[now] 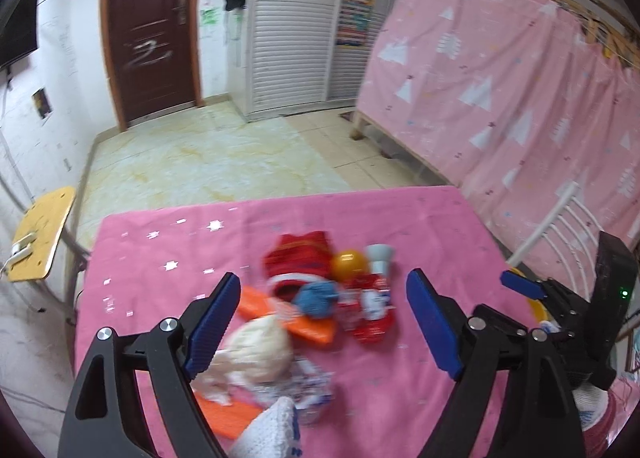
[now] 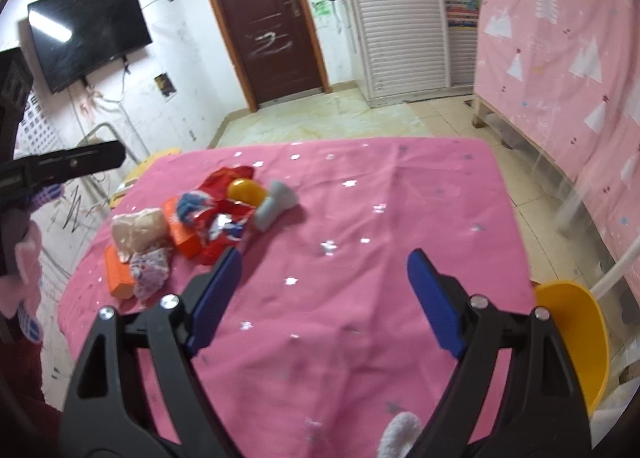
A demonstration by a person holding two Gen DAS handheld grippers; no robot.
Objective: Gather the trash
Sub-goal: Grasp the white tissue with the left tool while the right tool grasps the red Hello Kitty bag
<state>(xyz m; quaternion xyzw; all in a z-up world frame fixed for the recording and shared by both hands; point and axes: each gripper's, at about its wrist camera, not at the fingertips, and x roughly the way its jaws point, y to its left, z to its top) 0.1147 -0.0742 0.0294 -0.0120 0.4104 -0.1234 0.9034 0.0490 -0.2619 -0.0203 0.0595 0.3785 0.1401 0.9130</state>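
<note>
The left tongs (image 1: 324, 318) hang open over the near part of the table (image 1: 420, 225), nothing between their blue pads (image 1: 212, 318). The right tongs (image 2: 324, 302) are open too, over bare pink cloth to the right of the trash, empty. Just beyond the left tongs lies the heap: a cream crumpled wad (image 1: 260, 350) and a patterned wrapper (image 1: 308, 382) nearest, resting on orange cartons (image 1: 308, 324). Further on, a blue scrap (image 1: 318, 298) touches a red foil packet (image 1: 372, 310). Behind these sit a red crumpled bag (image 1: 300, 258), a yellow ball (image 1: 349, 264) and a grey cup-shaped piece (image 1: 380, 256), close together. At the table's near right edge stands a yellow bin (image 2: 580, 342). Far off, across the tiled floor (image 1: 200, 153), is a brown door (image 1: 148, 25).
</note>
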